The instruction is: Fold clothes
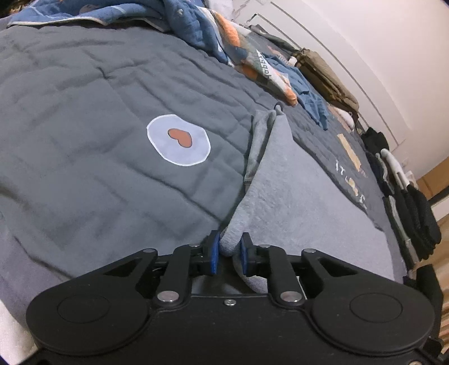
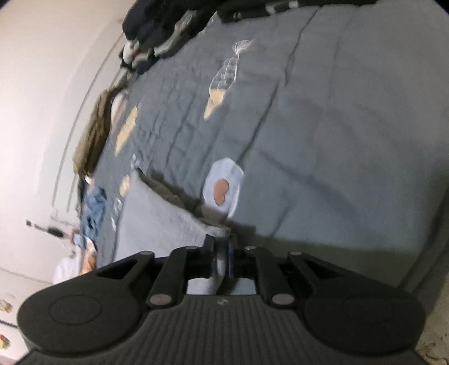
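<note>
garment: light grey fleece garment [image 1: 294,196] lies flat on the bed's grey quilt [image 1: 84,112], just beside the heart patch [image 1: 178,139], on the patch's right in the left view
left hand-held gripper [image 1: 228,254]: clamped on a bunched near corner of the garment, fabric pinched between blue pads
right hand-held gripper [image 2: 221,259]: jaws nearly together, clamped on a thin edge of the same garment, below the heart patch in the right view
step (judged): both corners gripped, ready to lift for a fold
risk: right grip holds little cloth, edge may slip out when pulled
risk 2: uneven lift would drag the garment over the patch and skew the fold
left view only: crumpled blue clothes [image 1: 196,25] and black folded pile [image 1: 415,213], far from the patch
right view only: ice-cream print [image 2: 221,84] beyond the patch; picture blurred
</note>
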### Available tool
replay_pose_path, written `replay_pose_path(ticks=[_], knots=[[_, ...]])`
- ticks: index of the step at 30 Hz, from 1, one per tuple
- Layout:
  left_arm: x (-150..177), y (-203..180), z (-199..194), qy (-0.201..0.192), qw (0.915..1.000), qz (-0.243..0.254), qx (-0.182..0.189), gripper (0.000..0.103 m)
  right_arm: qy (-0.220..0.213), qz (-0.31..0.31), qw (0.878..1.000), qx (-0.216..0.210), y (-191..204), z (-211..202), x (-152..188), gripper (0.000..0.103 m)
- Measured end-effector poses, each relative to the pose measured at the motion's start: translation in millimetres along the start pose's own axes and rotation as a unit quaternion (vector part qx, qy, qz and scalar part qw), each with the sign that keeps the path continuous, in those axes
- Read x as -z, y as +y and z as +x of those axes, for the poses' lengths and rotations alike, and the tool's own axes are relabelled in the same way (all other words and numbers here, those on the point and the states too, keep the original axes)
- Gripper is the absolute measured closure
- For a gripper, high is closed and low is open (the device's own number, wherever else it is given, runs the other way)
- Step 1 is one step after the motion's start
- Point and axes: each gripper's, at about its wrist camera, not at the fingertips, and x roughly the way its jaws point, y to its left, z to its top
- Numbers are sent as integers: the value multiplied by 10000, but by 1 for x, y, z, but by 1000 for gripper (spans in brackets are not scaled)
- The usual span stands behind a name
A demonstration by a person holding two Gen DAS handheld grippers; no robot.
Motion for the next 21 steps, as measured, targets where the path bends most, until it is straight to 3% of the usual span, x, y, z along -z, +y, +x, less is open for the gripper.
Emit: replay_pose_path(ticks=[2, 5, 11, 12, 18, 19, 20, 21], knots=[[-3, -3, -6, -123, 9998, 112, -66, 80, -294, -351, 9989, 75, 10, -17, -3, 90], [-5, -4, -7, -47, 10000, 0, -18, 60, -679, -683, 9953, 125, 16, -38, -6, 81], [-2, -13, -4, 18, 9999, 129, 22, 57, 76, -124, 9996, -245, 5, -13, -14, 65], [-2, -14, -3, 26, 9999, 155, 24, 51, 267, -10, 9993, -269, 5, -6, -13, 65], [0, -15, 0, 26, 9996, 261, -127, 50, 598, 614, 9959, -285, -9, 17, 2, 63], [1, -14, 2, 65, 9995, 274, -156, 50, 520, 523, 9971, -207, -8, 19, 3, 67], [2, -13, 5, 110, 9995, 265, -165, 50, 361, 442, 9982, -156, -6, 19, 6, 85], [3, -11, 9, 159, 9995, 242, -161, 50, 270, 468, 9983, -195, -6, 16, 8, 96]])
